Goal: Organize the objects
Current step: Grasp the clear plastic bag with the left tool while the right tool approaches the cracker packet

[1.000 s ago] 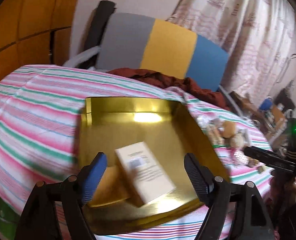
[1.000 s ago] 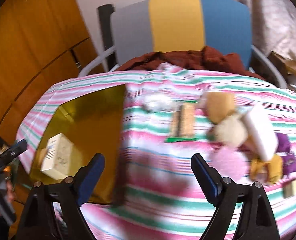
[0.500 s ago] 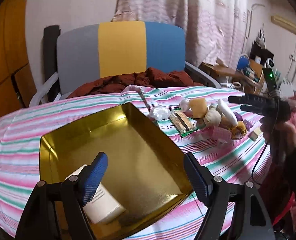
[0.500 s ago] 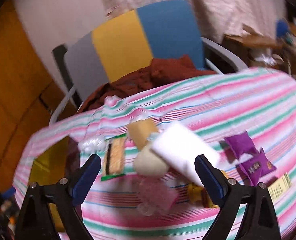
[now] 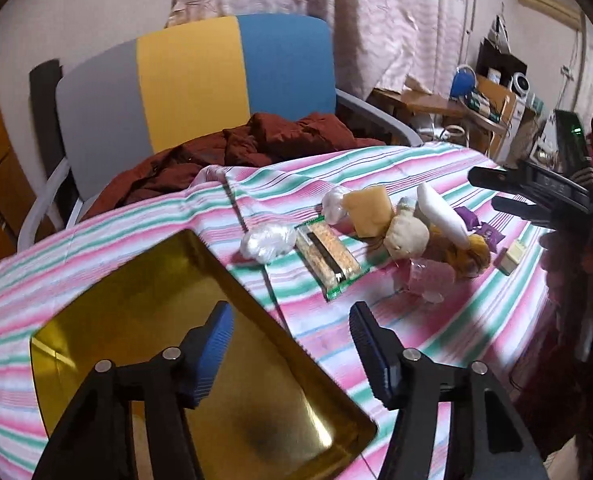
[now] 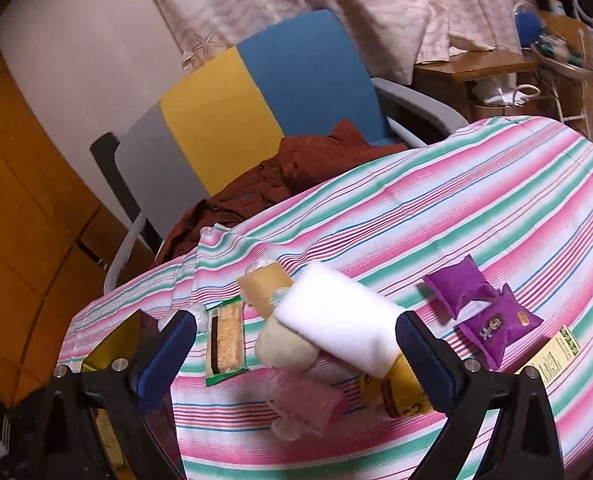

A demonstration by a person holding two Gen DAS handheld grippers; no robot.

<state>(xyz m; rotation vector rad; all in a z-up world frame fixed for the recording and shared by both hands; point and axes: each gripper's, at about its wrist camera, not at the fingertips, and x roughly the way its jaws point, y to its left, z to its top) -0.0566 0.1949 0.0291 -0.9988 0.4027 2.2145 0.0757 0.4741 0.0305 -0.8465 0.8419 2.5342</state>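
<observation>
Both grippers, left gripper [image 5: 290, 342] and right gripper [image 6: 296, 354], hold fingers wide, empty.

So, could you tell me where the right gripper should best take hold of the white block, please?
Probably across the white block's two long sides near its middle, coming from above. It lies tilted atop the pile, propped on the beige pouch, so those sides look free; the open right gripper already frames it.

— How's the light?
— Warm, dim indoor light; a soft glare patch on the gold tray [image 5: 320, 432].
— Sharpness?
— Slight motion blur on the striped cloth [image 6: 476, 208]. Fisheye bending and dark corners at the edges of both views.
</observation>
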